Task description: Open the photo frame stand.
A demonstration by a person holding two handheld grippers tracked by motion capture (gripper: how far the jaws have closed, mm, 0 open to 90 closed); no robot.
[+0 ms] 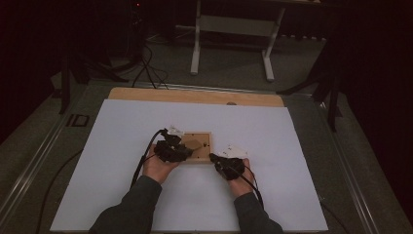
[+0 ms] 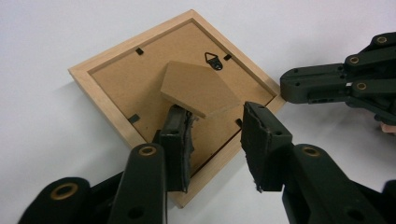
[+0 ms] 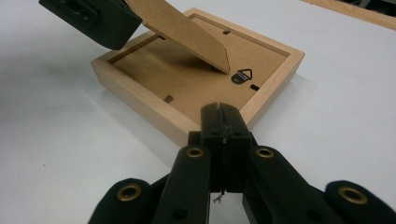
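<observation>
picture frame (image 1: 197,147): laid back-up on white table (image 1: 122,161), long axis left-right. stand flap (image 2: 200,89) raised. left gripper (image 2: 215,135) jaws spread wide. right gripper (image 3: 223,122) jaws pressed together, empty.

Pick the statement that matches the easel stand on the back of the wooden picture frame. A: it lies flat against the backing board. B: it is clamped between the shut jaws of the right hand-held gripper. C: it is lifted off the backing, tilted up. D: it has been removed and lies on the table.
C: the stand angles up from the backing board of the frame.
</observation>
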